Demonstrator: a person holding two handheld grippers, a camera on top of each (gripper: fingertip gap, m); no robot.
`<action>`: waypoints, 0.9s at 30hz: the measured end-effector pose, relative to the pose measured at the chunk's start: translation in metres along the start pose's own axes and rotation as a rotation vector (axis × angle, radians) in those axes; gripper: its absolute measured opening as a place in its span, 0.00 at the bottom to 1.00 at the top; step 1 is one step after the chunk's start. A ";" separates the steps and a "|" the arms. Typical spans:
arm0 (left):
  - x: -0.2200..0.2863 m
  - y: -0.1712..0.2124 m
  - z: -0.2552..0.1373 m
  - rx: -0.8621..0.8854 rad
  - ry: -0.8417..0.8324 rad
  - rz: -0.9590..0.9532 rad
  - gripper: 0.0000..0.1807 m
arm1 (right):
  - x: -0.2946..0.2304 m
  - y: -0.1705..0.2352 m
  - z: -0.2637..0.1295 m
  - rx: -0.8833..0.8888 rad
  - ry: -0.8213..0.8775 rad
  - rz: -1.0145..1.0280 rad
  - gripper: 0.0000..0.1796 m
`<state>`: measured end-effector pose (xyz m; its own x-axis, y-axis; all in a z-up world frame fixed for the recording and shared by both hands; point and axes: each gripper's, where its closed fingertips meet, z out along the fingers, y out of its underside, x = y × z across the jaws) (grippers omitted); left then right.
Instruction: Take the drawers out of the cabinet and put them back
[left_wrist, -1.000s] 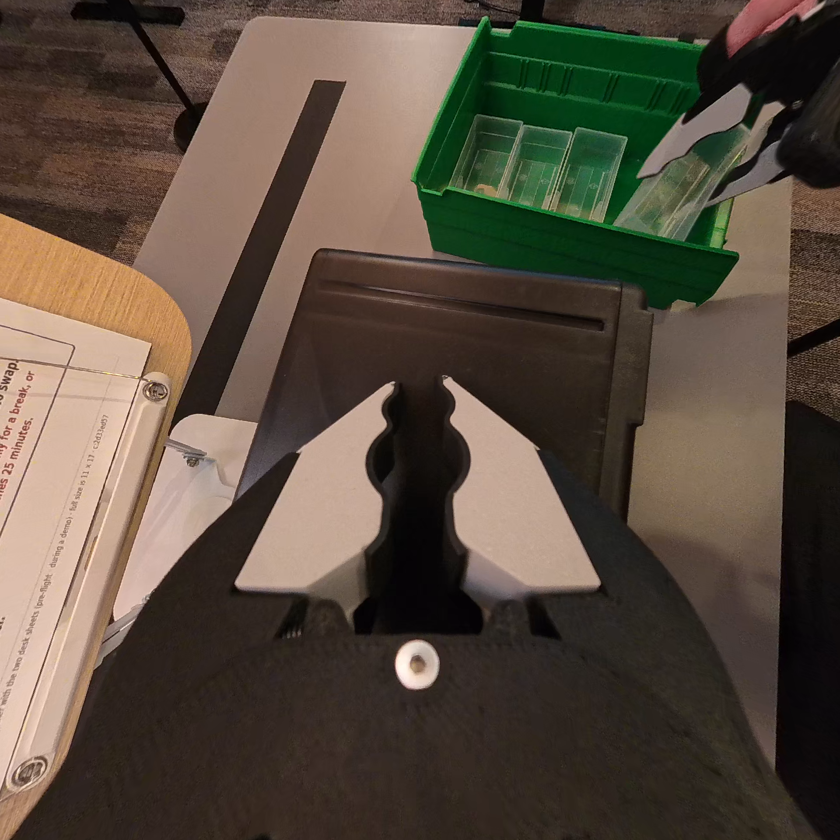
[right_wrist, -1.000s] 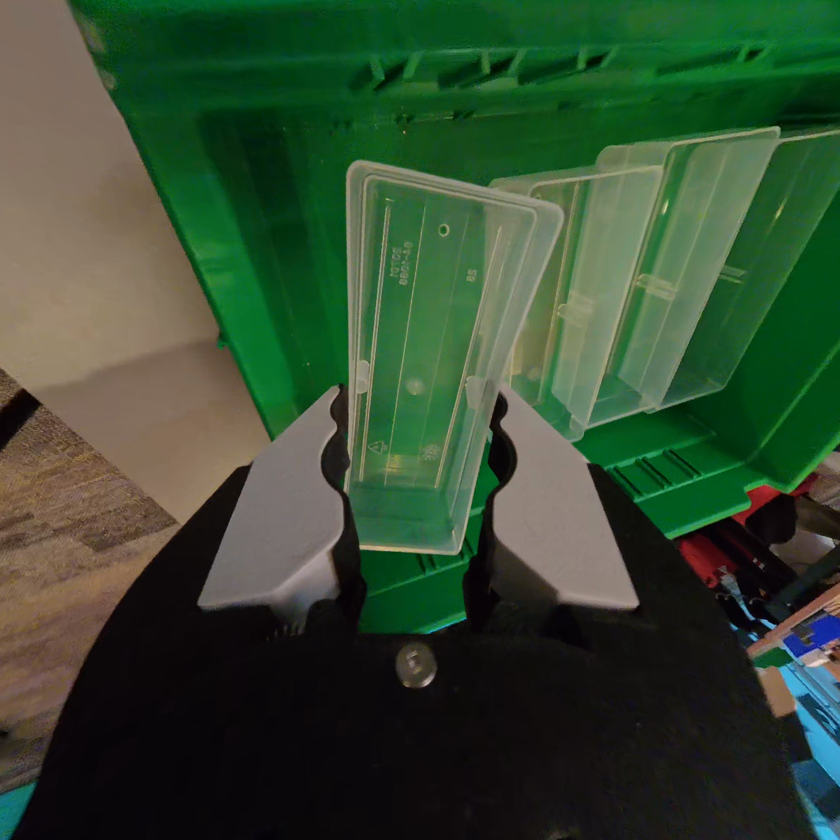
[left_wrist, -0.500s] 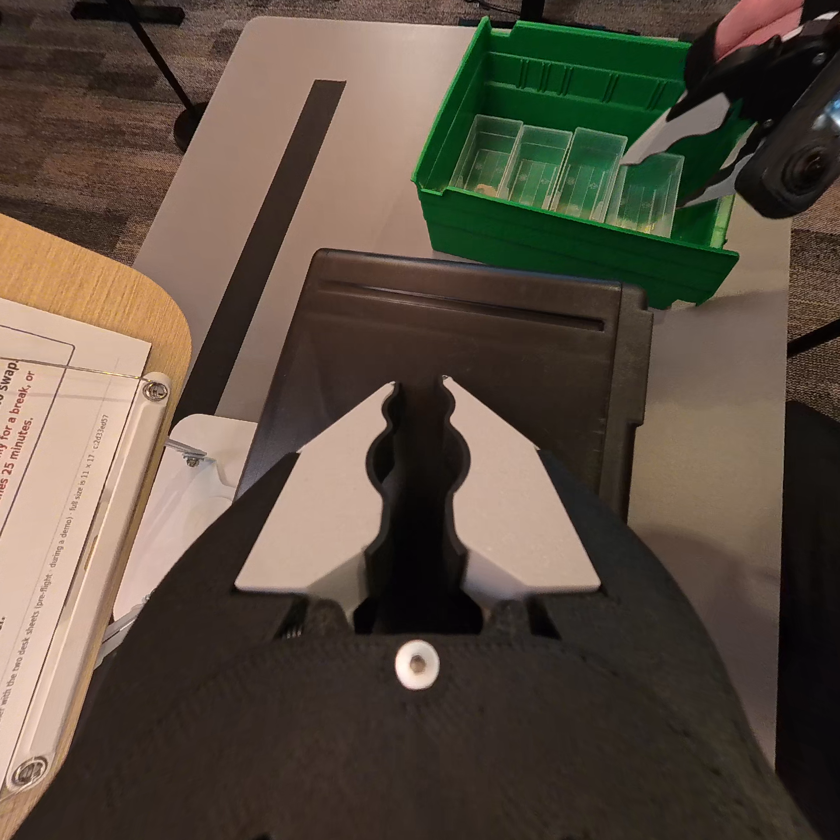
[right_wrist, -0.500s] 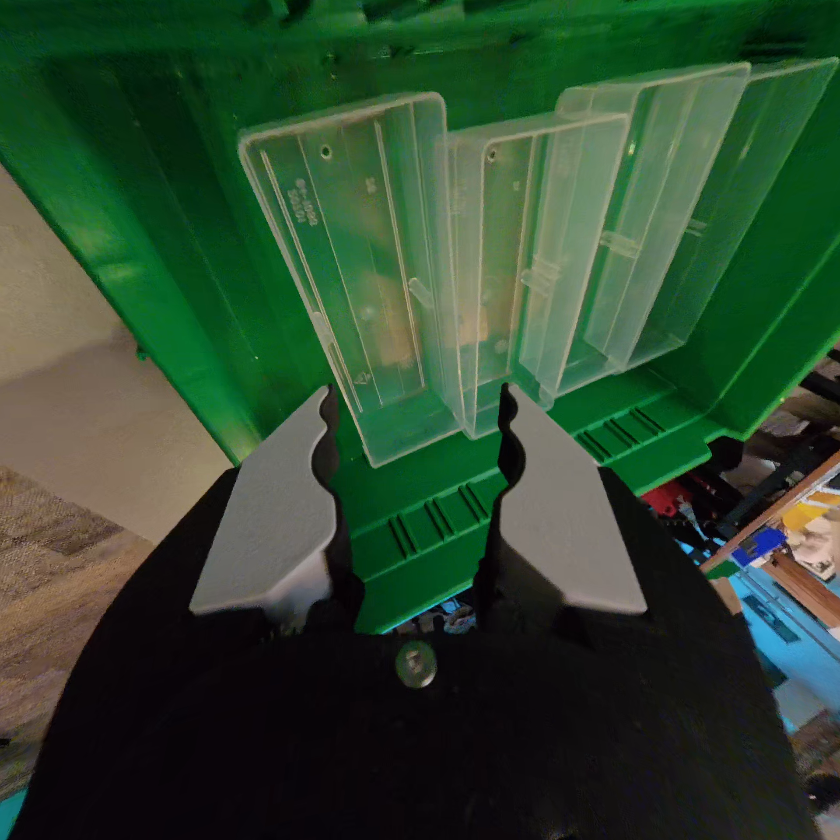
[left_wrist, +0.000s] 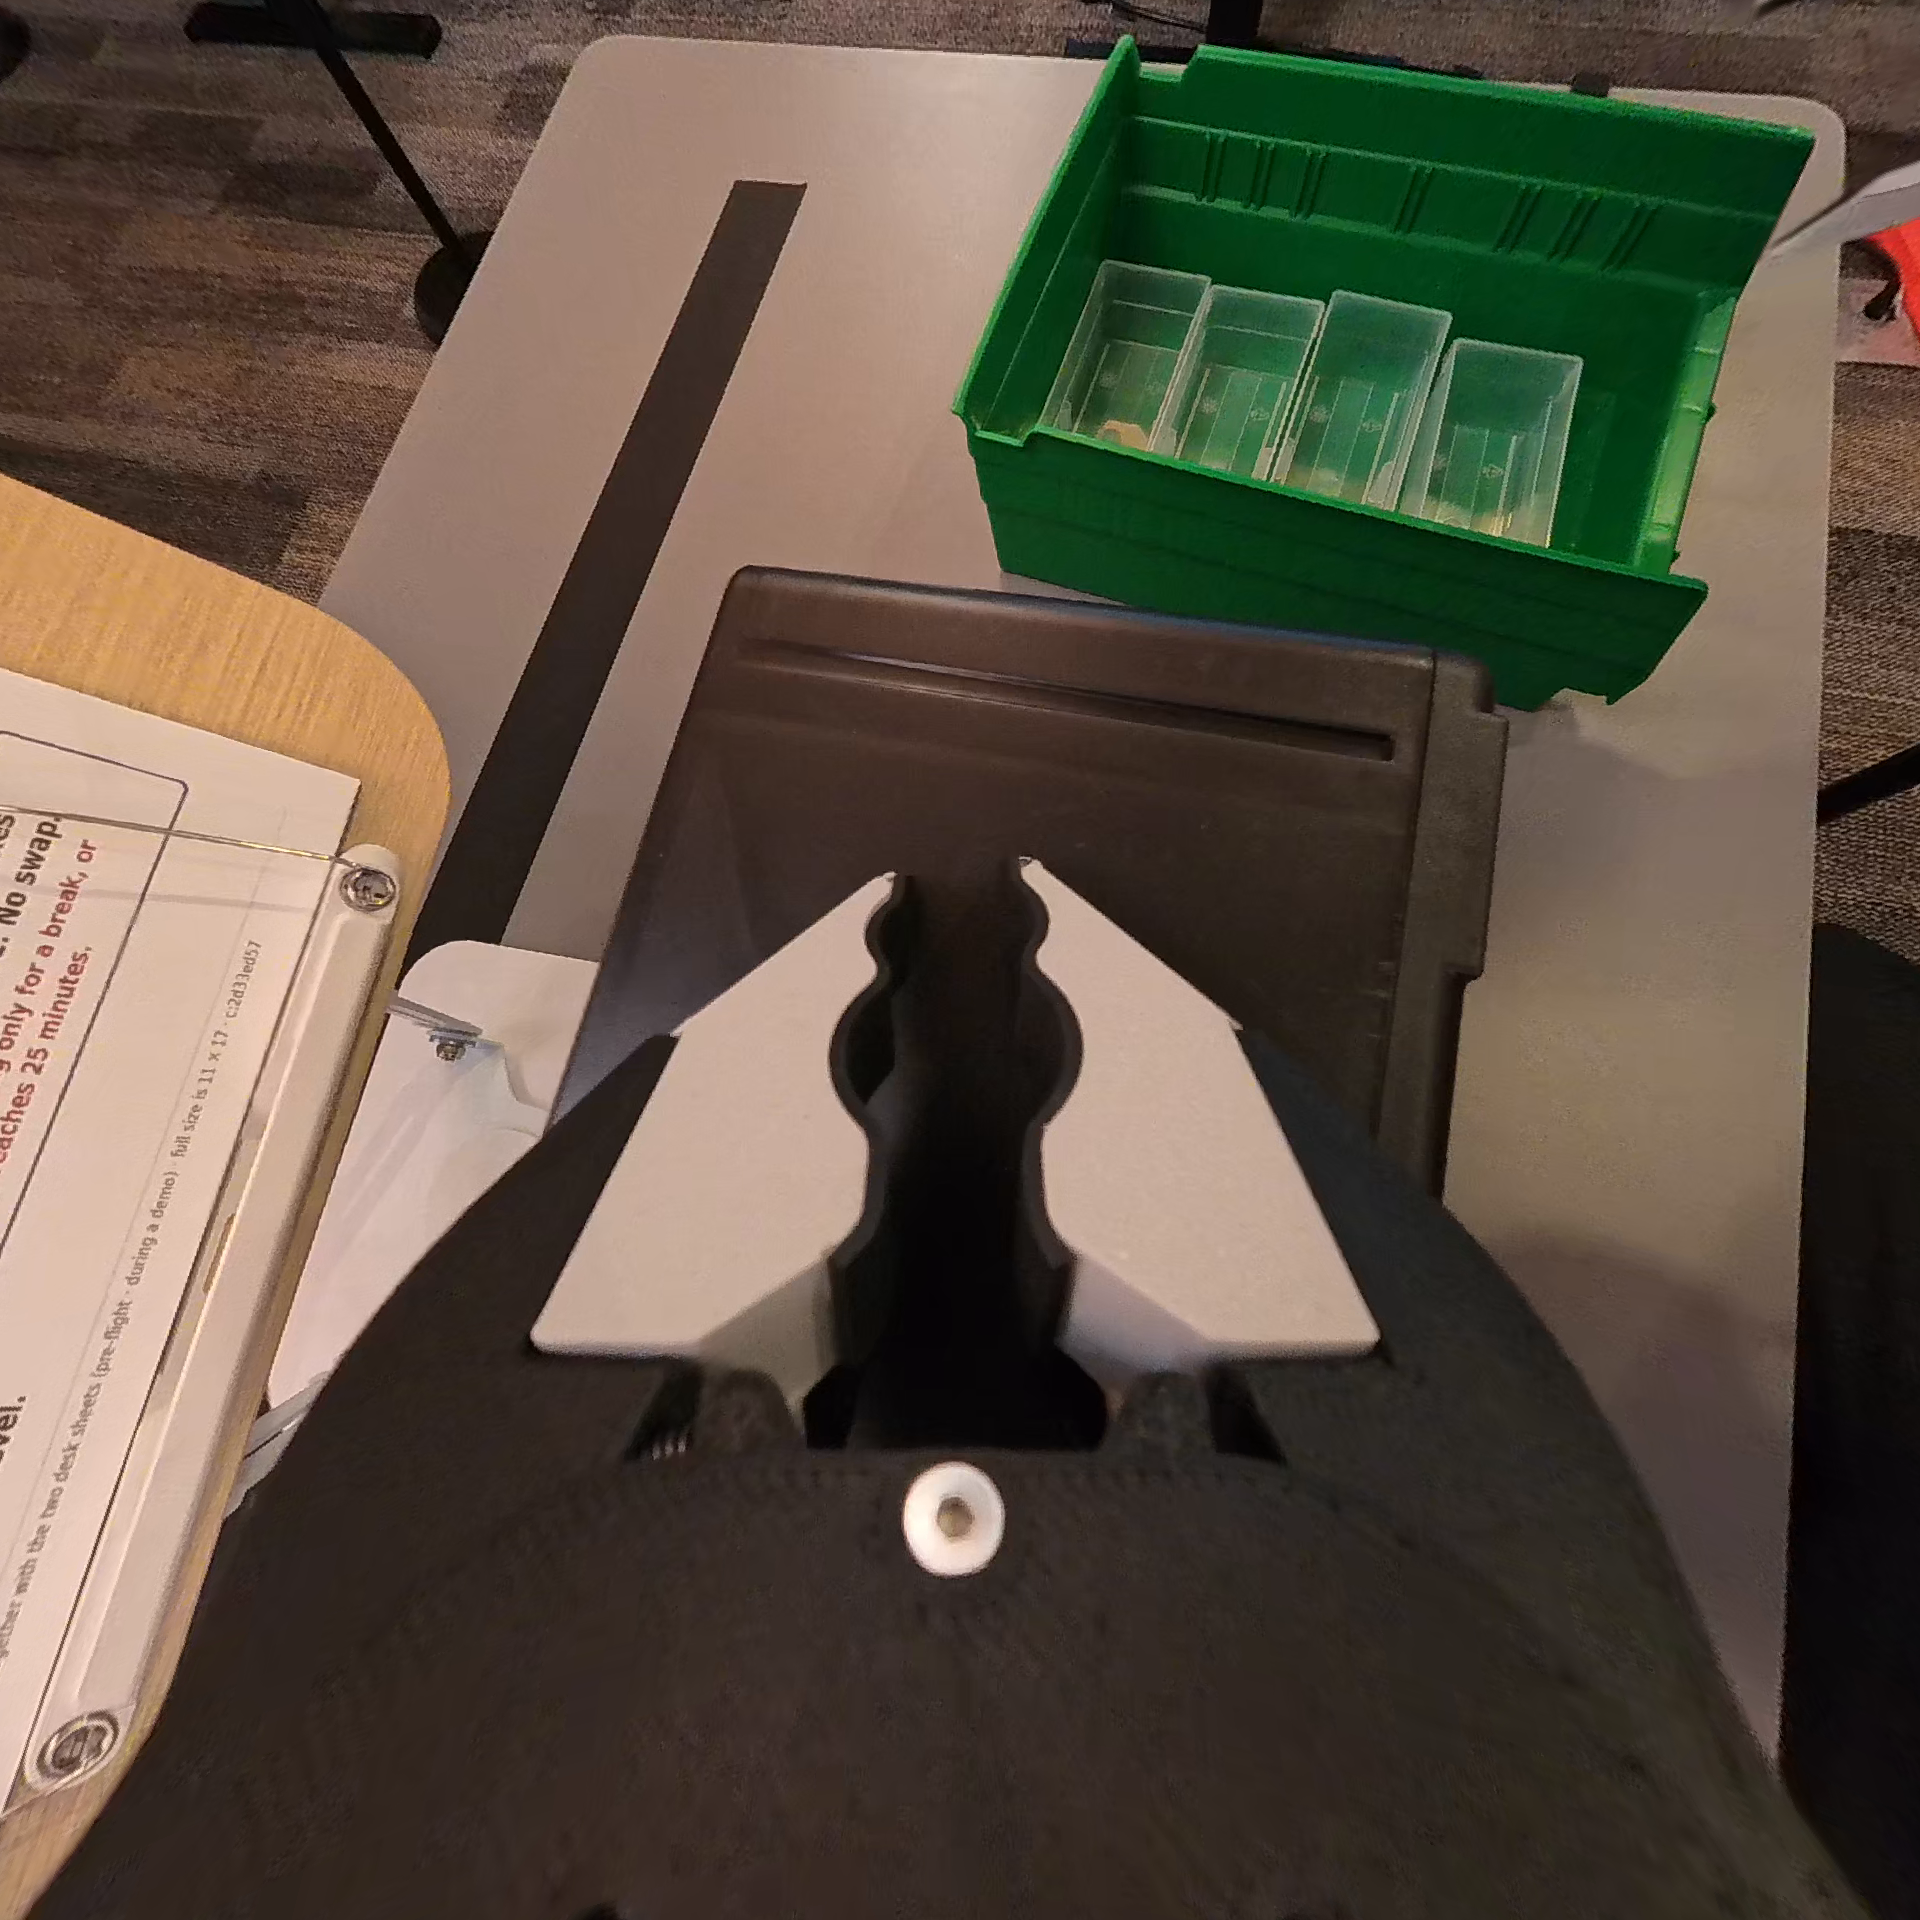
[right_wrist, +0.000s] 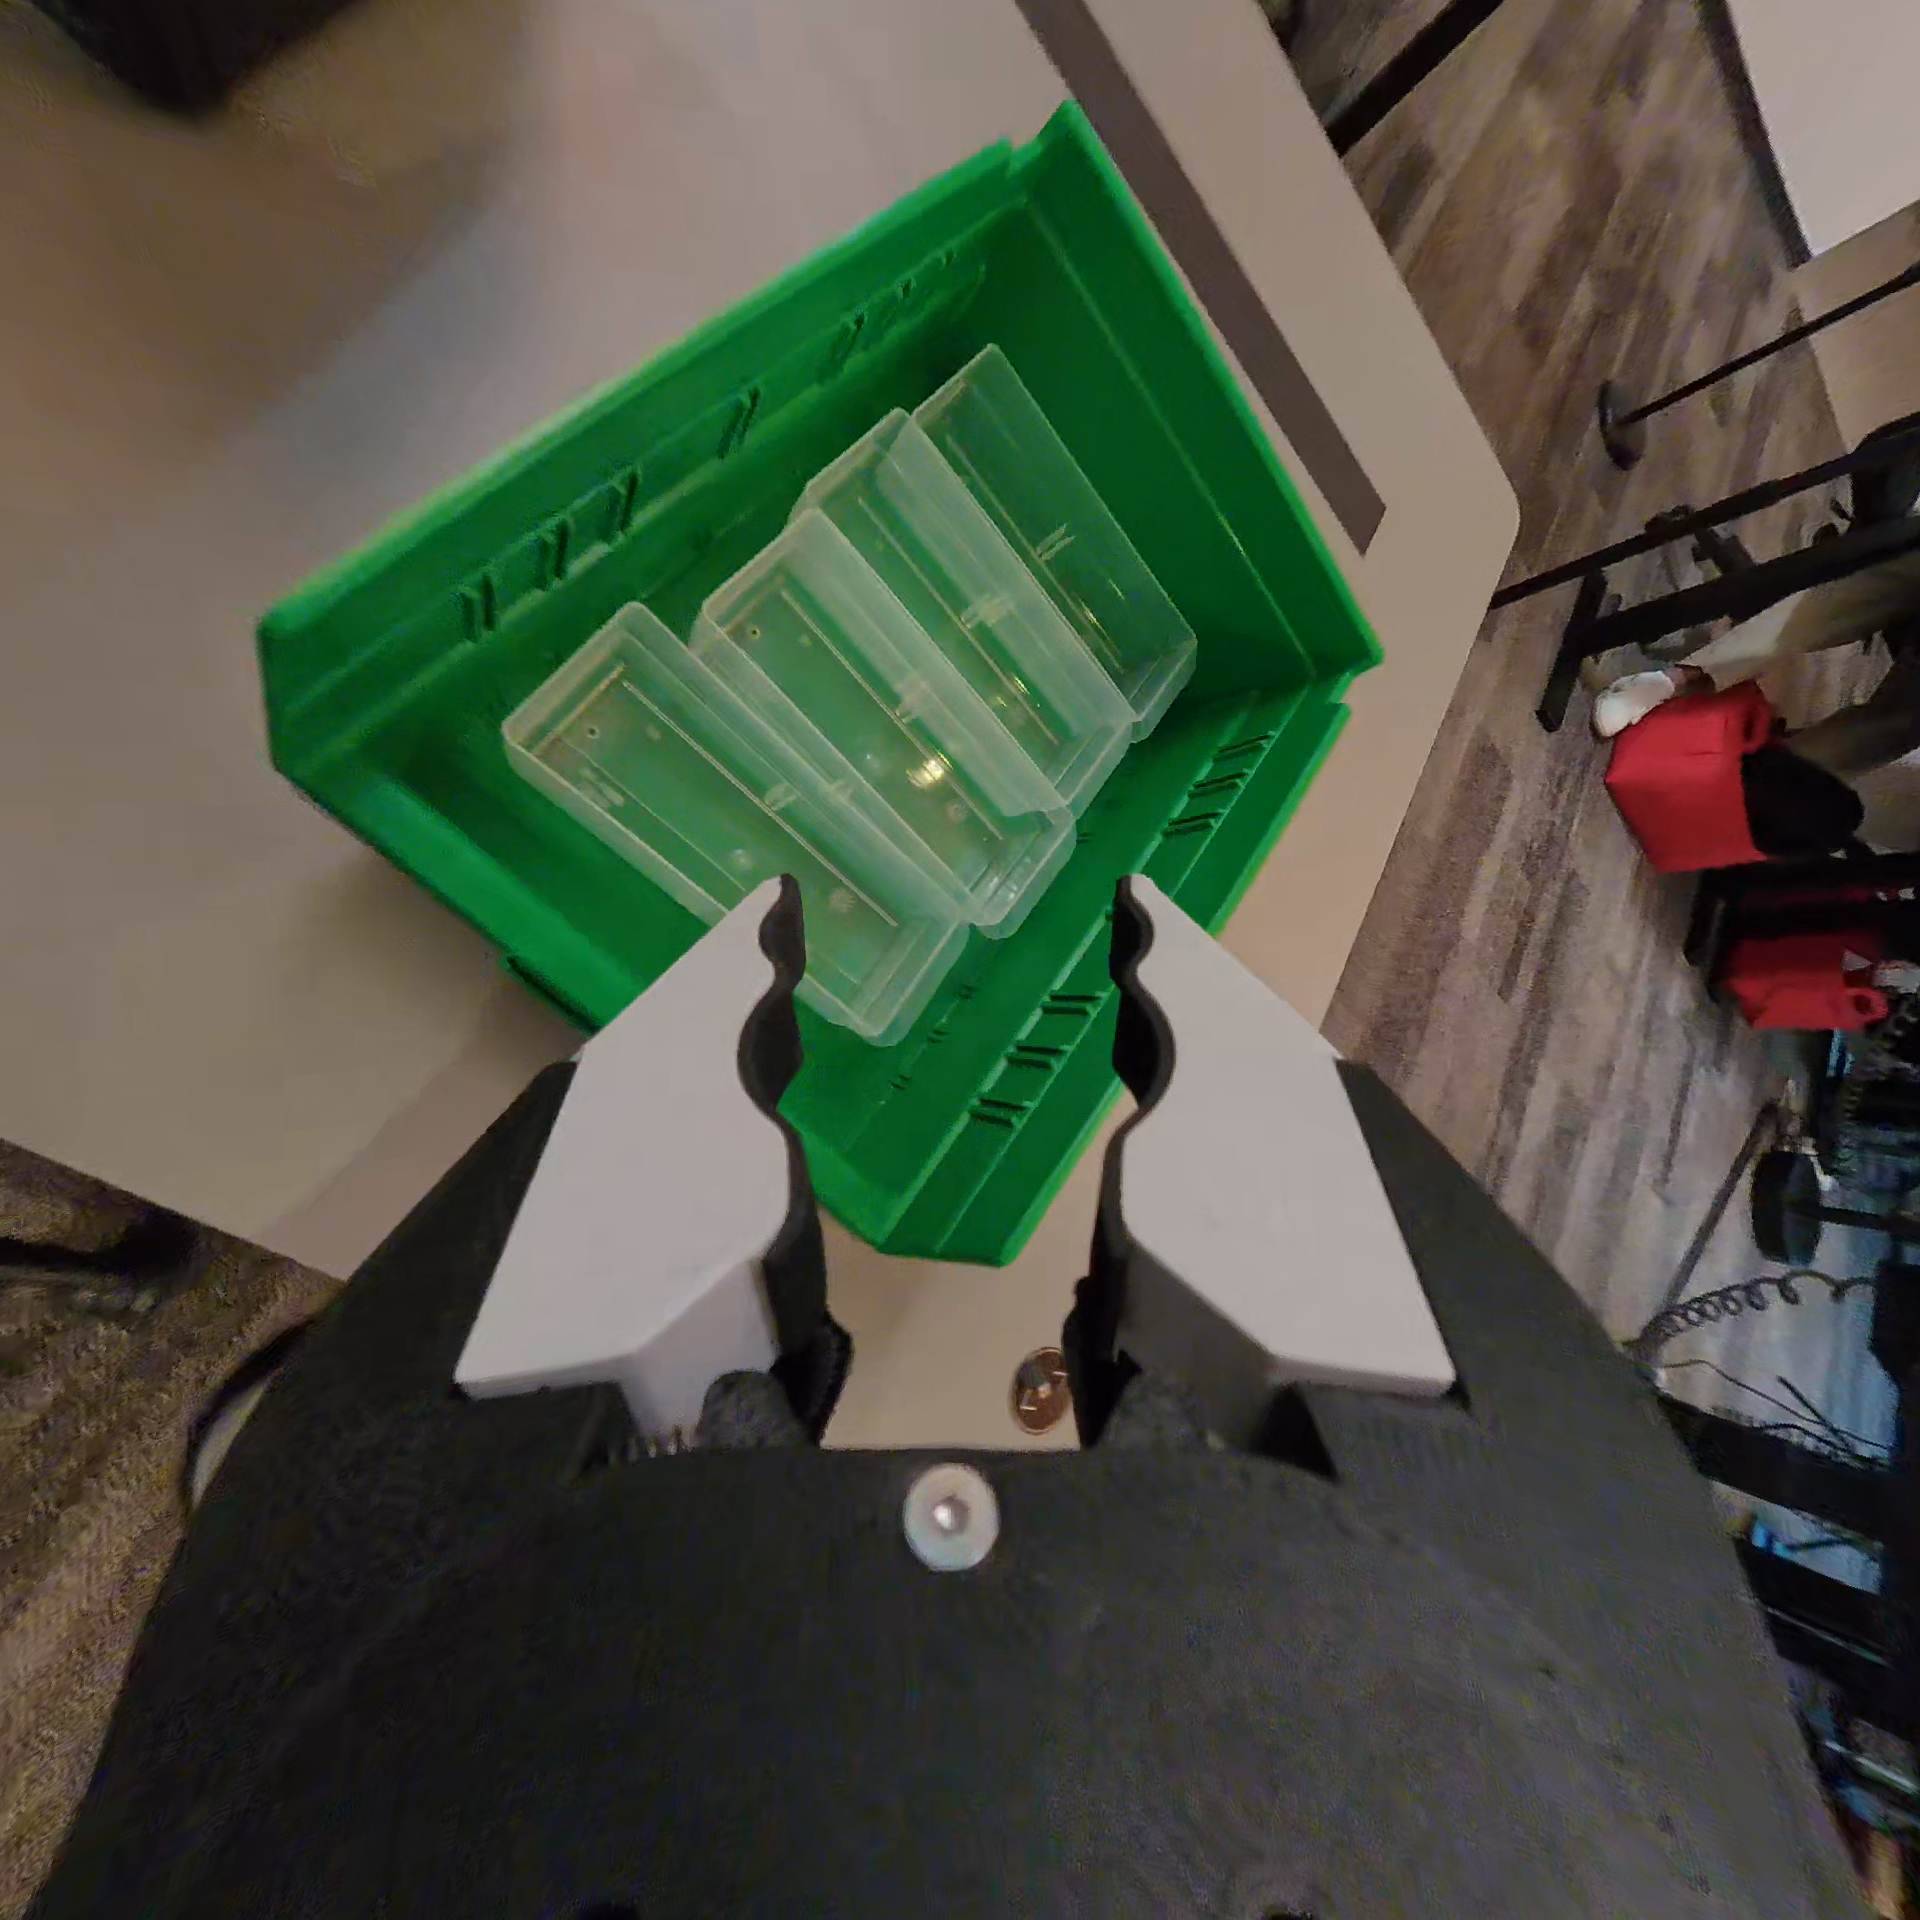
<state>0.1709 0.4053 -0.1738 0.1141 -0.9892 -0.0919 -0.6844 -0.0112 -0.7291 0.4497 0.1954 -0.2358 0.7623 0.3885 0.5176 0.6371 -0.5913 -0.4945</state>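
Clear plastic drawers (left_wrist: 1309, 400), four of them, lie side by side in the green bin (left_wrist: 1455, 177) on the grey table (left_wrist: 883, 312), well clear of the black cabinet (left_wrist: 1070, 790), parked there, we judge, to be easy to pick up for refilling. Each drawer's long axis runs from the bin's near wall toward its far wall, open side up. We hold our right gripper (right_wrist: 951, 904) above them, jaws wide and empty, while our left gripper (left_wrist: 956, 883) sits over the cabinet top, jaws narrow with nothing between, perhaps steadying it.

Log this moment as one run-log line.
left gripper: open over black plastic cabinet | right gripper: open, empty | four clear plastic drawers in green plastic bin
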 end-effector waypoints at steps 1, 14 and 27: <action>0.000 0.000 0.000 0.000 0.000 -0.004 0.08 | -0.003 0.000 -0.005 0.016 0.001 0.019 0.32; 0.011 -0.026 -0.083 0.247 -0.278 0.035 0.03 | 0.014 0.039 -0.021 0.084 0.074 0.265 0.29; -0.014 0.178 -0.264 0.095 -0.691 -0.394 0.39 | 0.053 0.093 0.016 0.170 0.076 0.679 0.42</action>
<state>-0.1431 0.3786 -0.1231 0.7760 -0.6006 -0.1925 -0.4402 -0.2972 -0.8473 0.5512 0.1722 -0.2656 0.9916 -0.0814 0.1002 0.0370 -0.5648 -0.8244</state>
